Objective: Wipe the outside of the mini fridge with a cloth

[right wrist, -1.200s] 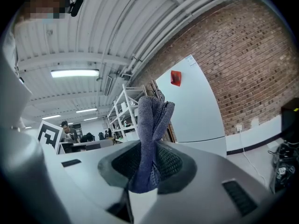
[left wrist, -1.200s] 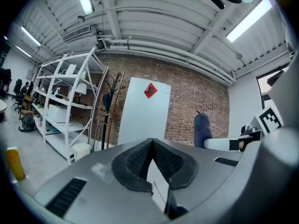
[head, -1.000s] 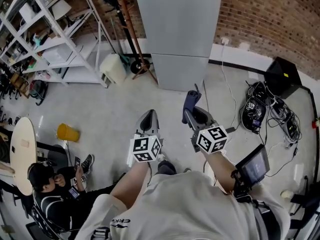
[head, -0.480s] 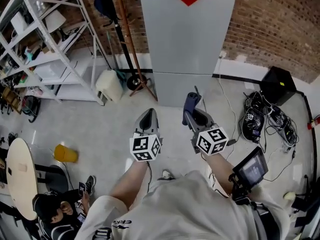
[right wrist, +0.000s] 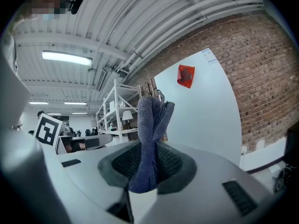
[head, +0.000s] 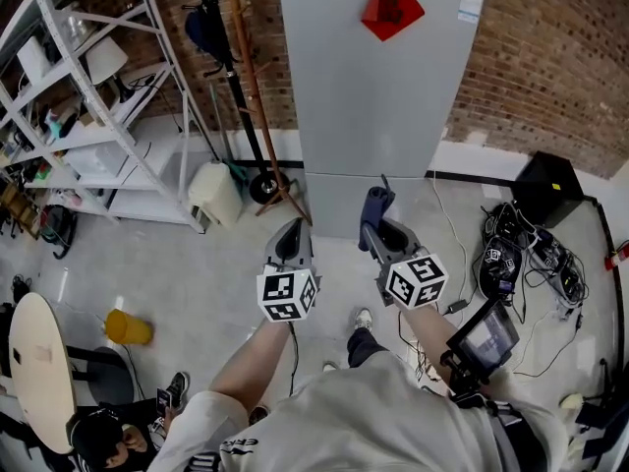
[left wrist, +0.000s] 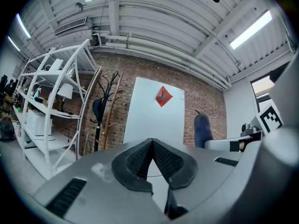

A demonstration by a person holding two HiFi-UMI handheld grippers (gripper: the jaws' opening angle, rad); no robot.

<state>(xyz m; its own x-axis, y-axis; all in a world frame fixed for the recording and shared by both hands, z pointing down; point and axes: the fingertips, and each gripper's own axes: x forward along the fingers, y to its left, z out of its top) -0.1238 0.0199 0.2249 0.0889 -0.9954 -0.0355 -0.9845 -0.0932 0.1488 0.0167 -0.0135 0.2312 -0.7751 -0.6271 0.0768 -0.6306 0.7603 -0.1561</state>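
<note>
A tall grey fridge (head: 373, 87) stands against the brick wall, a red diamond sticker (head: 391, 6) on its upper door; it also shows ahead in the left gripper view (left wrist: 154, 115) and the right gripper view (right wrist: 205, 106). My right gripper (head: 374, 207) is shut on a folded blue cloth (right wrist: 150, 139), (head: 373, 205) that sticks up past the jaws. My left gripper (head: 290, 232) is shut with nothing between its pads (left wrist: 140, 160). Both grippers hang in the air short of the fridge's lower door.
A white shelving rack (head: 88, 96) stands at the left, a coat stand (head: 241, 77) beside the fridge. A black box (head: 555, 185) and tangled cables (head: 511, 249) lie on the floor at right. A yellow bucket (head: 128, 327), a round table (head: 39, 362) and a seated person (head: 108, 431) are at lower left.
The view has tilted up and the person has stepped closer: more of the fridge and its red sticker shows. Both grippers kept their places and stayed shut.
</note>
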